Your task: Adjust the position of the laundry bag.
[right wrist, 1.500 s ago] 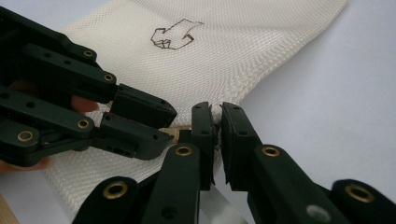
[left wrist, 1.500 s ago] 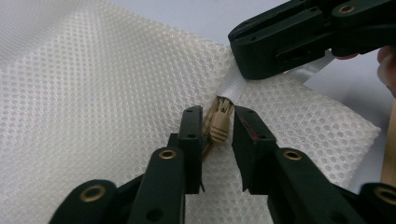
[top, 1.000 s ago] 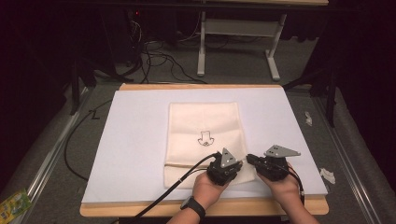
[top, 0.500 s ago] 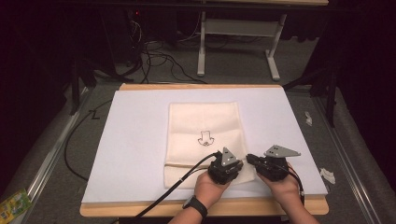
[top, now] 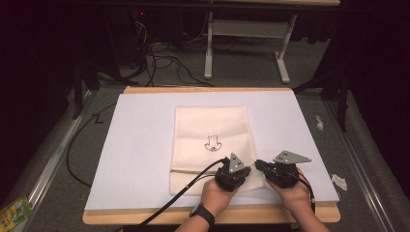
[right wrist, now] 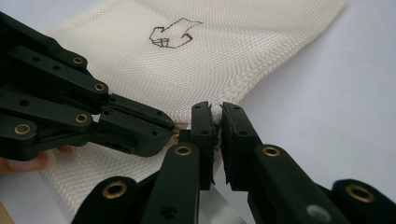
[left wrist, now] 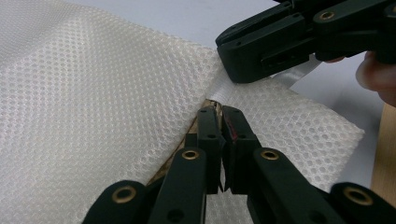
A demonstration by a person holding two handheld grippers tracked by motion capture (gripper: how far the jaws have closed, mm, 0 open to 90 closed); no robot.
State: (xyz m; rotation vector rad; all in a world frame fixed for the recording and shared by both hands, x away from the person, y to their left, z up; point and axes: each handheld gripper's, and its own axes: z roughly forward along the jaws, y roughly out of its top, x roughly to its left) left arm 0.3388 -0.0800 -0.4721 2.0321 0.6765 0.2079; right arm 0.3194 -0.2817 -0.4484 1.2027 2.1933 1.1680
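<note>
Small dark line drawing (top: 212, 143) mid-bag, no readable words; left gripper (top: 235, 175) and right gripper (top: 263, 166), lower centre, fingers just closed, pinching the mesh bag (top: 210, 130) edge.

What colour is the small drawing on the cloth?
Black outline on the cream cloth; drawing clearest in right gripper view.

mesh bags: one, a cream one (top: 212, 140) lying flat on the sheet
drawings on the bag: just one little black outline (top: 213, 143)
grippers: two, a left gripper (top: 234, 180) and a right gripper (top: 263, 167), both at the bag's near right corner
grey three-cornered plates: two, one per gripper
hands: two
watches: one (top: 202, 213), on the left wrist
white sheets: one (top: 140, 145) covering the table
crumpled white scraps: two, off to the right (top: 319, 122) (top: 339, 181)
</note>
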